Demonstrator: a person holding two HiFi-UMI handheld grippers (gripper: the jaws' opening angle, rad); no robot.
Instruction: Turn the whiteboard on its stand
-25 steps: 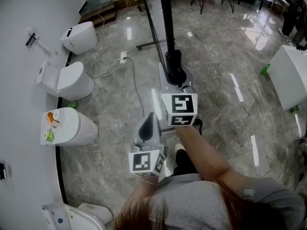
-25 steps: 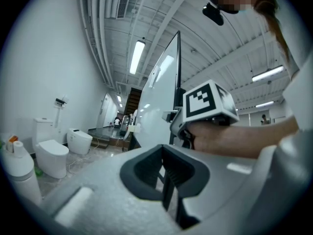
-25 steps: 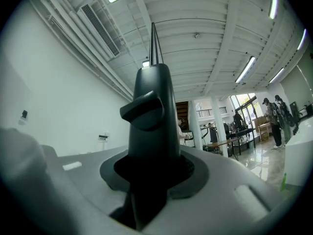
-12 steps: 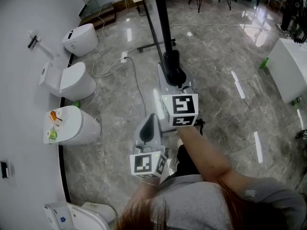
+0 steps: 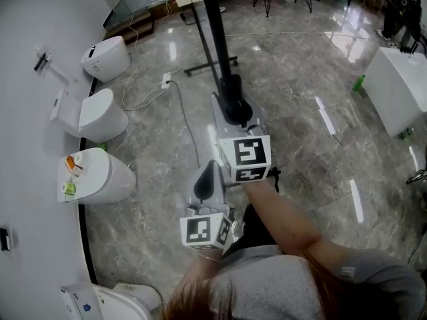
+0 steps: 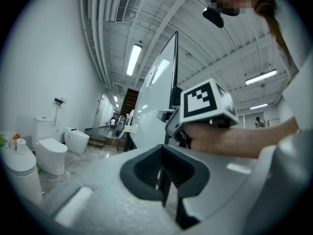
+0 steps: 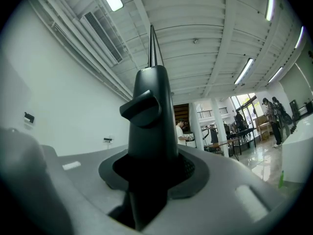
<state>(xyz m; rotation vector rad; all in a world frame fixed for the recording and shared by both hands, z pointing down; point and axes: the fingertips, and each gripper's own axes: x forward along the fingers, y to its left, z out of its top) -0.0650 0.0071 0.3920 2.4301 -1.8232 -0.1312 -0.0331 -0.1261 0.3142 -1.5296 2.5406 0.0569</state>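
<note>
Head view: grey marble floor point(image 5: 300, 125), white wall point(image 5: 27, 45) down the left, and the whiteboard point(image 5: 215, 25) edge-on, a black bar from the top edge down to the hands. Left gripper view only: the board's white face point(image 6: 151, 97), upright and glossy, reaching toward the ceiling point(image 6: 112, 28). Right gripper view only: the board's edge point(image 7: 152, 43) as a thin spike, with people point(image 7: 182, 131) and tables point(image 7: 230, 143) far off in a bright hall.

Toilets point(image 5: 100, 115) in a row against the wall, well left of the board. White cabinet point(image 5: 400, 89) at far right, green bottle point(image 5: 359, 83) just beside it. Under the board, the stand foot point(image 5: 210, 63) crossing it. On the floor between toilets and stand, a trailing cable point(image 5: 183, 112).

Clamped on the black knob point(image 5: 231, 89) at the board's near end: right gripper point(image 5: 237, 112), jaws partly apart, knob filling the gap. Just behind and to its left: left gripper point(image 5: 207, 173), jaws together, nothing held.

Open floor right of the board as far as the cabinet. Narrower room on the left, bounded by toilets and cable.
</note>
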